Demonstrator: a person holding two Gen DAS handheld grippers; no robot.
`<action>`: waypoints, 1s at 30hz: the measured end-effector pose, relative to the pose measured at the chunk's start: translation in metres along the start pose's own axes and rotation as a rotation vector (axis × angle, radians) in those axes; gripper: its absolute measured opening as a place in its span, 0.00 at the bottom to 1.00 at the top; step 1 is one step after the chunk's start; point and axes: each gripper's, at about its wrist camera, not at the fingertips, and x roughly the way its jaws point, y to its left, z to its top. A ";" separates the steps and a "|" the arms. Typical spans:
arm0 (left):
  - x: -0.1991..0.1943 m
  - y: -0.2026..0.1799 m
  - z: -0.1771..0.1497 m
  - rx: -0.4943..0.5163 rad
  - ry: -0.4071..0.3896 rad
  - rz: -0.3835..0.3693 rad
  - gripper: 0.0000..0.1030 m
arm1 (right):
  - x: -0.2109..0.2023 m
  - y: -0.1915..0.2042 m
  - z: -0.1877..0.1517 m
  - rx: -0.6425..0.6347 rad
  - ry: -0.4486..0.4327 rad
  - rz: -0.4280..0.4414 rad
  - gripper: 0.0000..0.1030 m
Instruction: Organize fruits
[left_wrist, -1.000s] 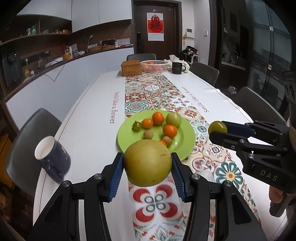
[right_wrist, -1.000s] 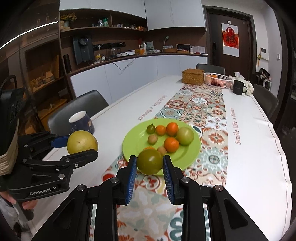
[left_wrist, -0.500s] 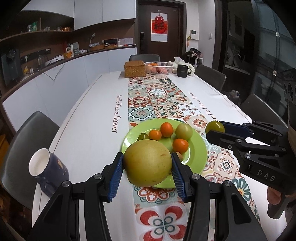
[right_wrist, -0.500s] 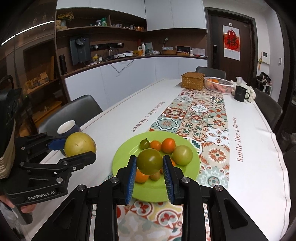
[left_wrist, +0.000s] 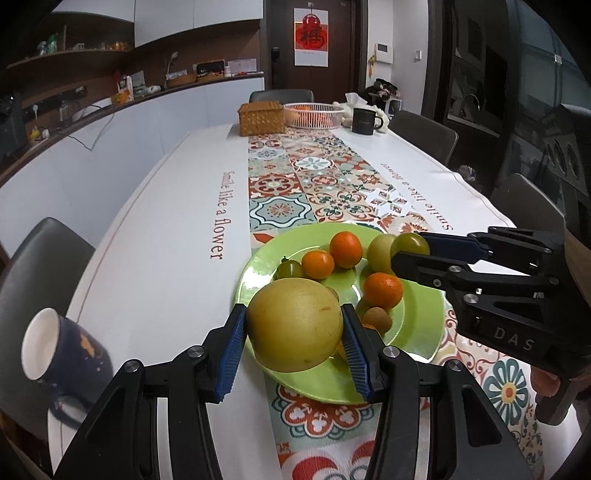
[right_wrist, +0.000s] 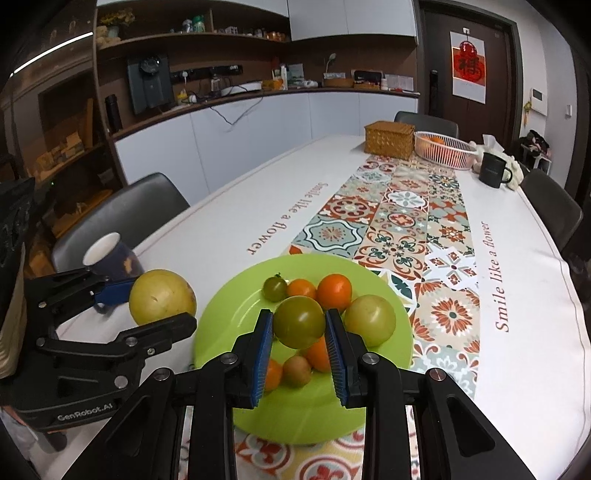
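Observation:
My left gripper (left_wrist: 294, 326) is shut on a large yellow round fruit (left_wrist: 294, 324) and holds it over the near left rim of the green plate (left_wrist: 255, 273). My right gripper (right_wrist: 299, 325) is shut on a green tomato (right_wrist: 299, 321) and holds it above the middle of the plate (right_wrist: 218, 332). On the plate lie several fruits: oranges (right_wrist: 334, 291), a pale green fruit (right_wrist: 370, 319), a small green tomato (right_wrist: 274, 288) and a brown kiwi (right_wrist: 296, 370). Each gripper also shows in the other's view, the right one (left_wrist: 412, 247) and the left one (right_wrist: 159, 302).
A dark blue mug (left_wrist: 62, 352) stands left of the plate near the table edge. At the far end are a wicker box (left_wrist: 261, 117), a white wire basket (left_wrist: 313, 115) with oranges and a black mug (left_wrist: 364, 120). Chairs (right_wrist: 122, 218) surround the table.
Both grippers have moved forward with their fruits. They were short of the plate and now hang over it: the yellow fruit over the near rim, the green tomato over the middle.

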 end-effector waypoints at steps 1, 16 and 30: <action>0.003 0.001 0.000 0.000 0.003 -0.003 0.48 | 0.006 -0.001 0.001 -0.002 0.009 -0.001 0.29; 0.052 0.000 -0.006 0.036 0.104 -0.048 0.48 | 0.056 -0.008 0.000 0.000 0.092 -0.004 0.29; 0.017 -0.002 -0.005 0.019 0.024 0.005 0.65 | 0.024 -0.014 -0.007 0.064 0.029 -0.044 0.47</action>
